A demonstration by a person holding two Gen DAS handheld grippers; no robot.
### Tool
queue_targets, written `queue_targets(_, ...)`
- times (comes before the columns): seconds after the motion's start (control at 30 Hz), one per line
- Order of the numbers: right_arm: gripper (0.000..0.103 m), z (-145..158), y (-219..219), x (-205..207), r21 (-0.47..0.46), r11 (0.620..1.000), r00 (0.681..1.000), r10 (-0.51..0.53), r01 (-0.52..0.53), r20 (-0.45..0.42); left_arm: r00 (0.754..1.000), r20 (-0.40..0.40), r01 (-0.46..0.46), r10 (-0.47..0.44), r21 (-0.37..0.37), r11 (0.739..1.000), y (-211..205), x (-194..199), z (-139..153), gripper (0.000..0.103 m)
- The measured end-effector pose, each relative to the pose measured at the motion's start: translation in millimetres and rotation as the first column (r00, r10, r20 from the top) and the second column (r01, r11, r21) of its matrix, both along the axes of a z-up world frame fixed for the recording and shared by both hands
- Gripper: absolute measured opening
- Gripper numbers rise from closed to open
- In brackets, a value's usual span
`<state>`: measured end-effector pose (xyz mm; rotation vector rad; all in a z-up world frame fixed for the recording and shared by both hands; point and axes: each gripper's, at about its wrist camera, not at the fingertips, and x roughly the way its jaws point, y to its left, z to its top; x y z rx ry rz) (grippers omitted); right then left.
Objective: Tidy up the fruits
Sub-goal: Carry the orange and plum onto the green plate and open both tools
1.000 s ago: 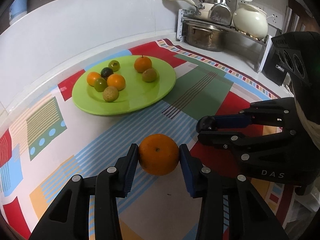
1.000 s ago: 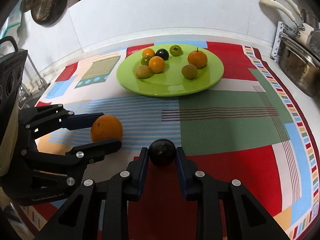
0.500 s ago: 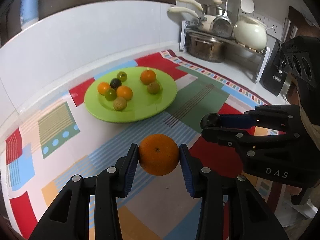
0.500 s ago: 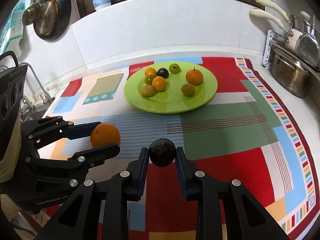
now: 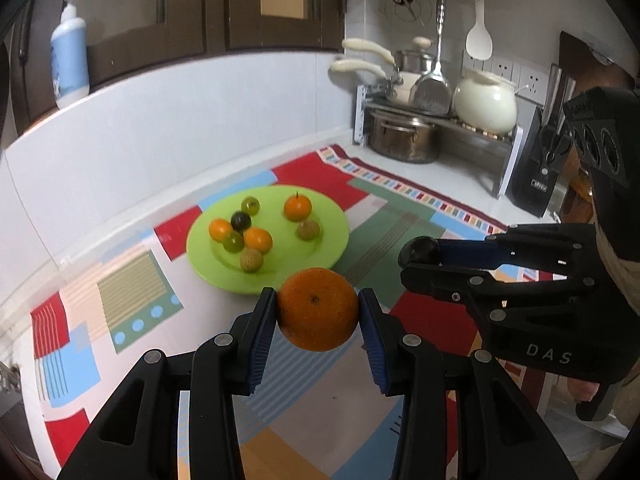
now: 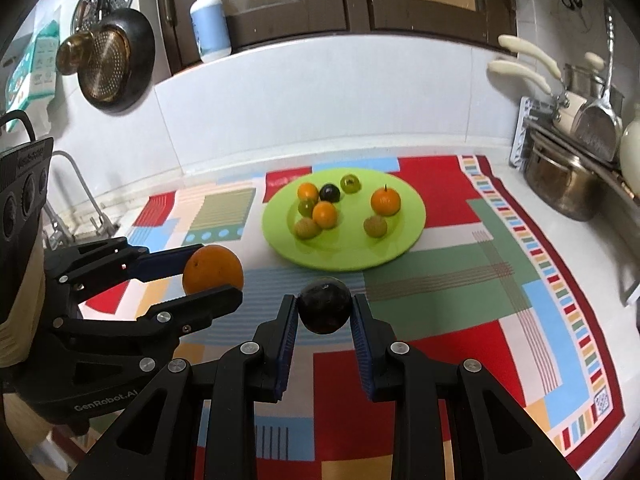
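Above a patchwork-patterned mat [image 6: 500,280] on a white counter, two hand-held grippers, side by side and clear of the surface; left gripper [image 5: 318,312] clamped on a large orange [image 5: 318,309], its blue-padded fingers [image 5: 262,336] pressing the fruit from either side; right gripper [image 6: 325,312] clenched on a dark round fruit [image 6: 325,305], smaller than the orange, likewise pinched between its pads; in the right wrist view the left gripper shows at lower left with the orange at its tips, and in the left wrist view the right gripper shows at right with the dark fruit at its tips. Beyond both grippers, a green plate [image 6: 408,232] resting on the mat; on it eight small fruits: three orange ones, the largest [image 6: 385,201] with a stem and standing apart toward the right; one black fruit [image 6: 330,193]; two green ones [image 6: 350,183]; two tan, rough-skinned ones [image 6: 375,226]; five of them clustered and touching on the left half of the plate. Behind the counter, a white tiled wall; a soap dispenser [image 6: 210,20] on the ledge above it; at the right end, a rack with a steel pot [image 5: 402,138] and a cream kettle [image 5: 485,105]; at the left, a pan and strainer [image 6: 106,60] hanging on the wall.
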<state>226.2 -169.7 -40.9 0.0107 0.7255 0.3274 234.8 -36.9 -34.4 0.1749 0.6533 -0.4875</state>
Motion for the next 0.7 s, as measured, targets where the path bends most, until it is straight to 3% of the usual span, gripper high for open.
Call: queue_targets(0.7, 0.028, 42, 8, 25, 0.027, 0.999, 0.995, -0.031, 0.028, 0.100, 0.995, 0.091, -0.032, 0.034, -0.025, 0.999, 10, 30, 38, 0.041)
